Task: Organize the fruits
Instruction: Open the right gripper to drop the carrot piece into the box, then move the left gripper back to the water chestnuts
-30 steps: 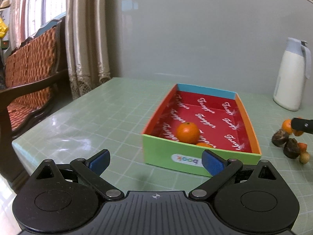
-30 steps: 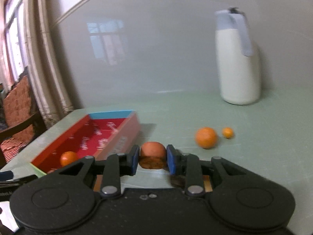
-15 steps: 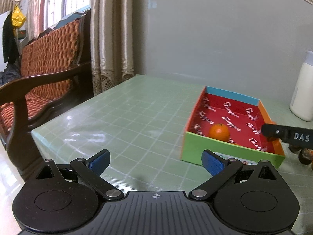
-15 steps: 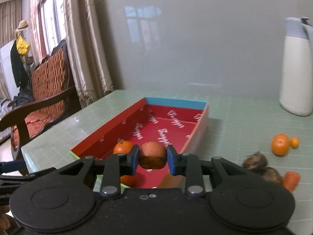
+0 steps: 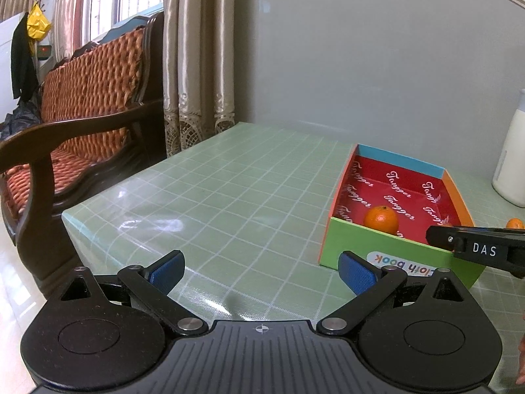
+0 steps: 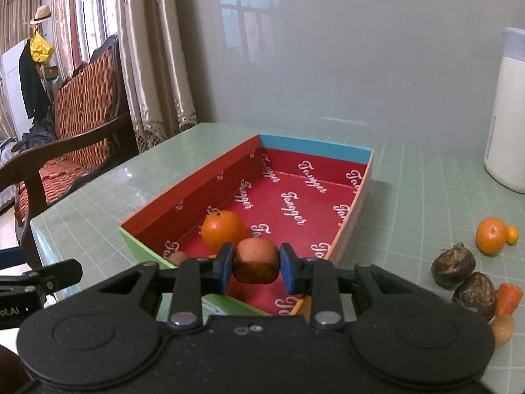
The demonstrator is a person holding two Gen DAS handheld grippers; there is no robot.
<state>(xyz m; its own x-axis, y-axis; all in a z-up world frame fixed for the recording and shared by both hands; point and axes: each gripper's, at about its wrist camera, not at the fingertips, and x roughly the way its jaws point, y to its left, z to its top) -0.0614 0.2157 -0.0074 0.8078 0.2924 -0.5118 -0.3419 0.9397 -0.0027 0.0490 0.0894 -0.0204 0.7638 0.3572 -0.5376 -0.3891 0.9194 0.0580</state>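
The right tool [image 6: 256,265] sits low over the near end of the box [image 6: 203,177], its blue pads on either side of a small orange-brown fruit [image 6: 256,259] with a flat cut face. Its jaws have just been easing apart a little, yet the fruit is between them with both pads against it — it hangs above the red floor of the box, near the front wall. Just beyond it, at about eleven o'clock from the held fruit, a tangerine [image 6: 223,229] lies on the box floor, and another brownish piece [image 6: 178,257] peeks out by the green front wall.

The left tool [image 5: 261,271] hovers over bare green desk [image 5: 229,197] with its jaws spread wide and nothing in them; the box is off at its two o'clock, where one finger of the right tool reaches over the front wall.

Out on the desk, at three o'clock from the box in the right wrist view, the loose pile waits: a tangerine [image 6: 491,235] with a tiny orange fruit [image 6: 512,233] touching it, two dark, rough-skinned fruits [image 6: 452,265] nearer, and a carrot-coloured piece [image 6: 508,297] beside a tan one. A white jug [image 6: 507,131] stands far back at one o'clock — well apart from the box.
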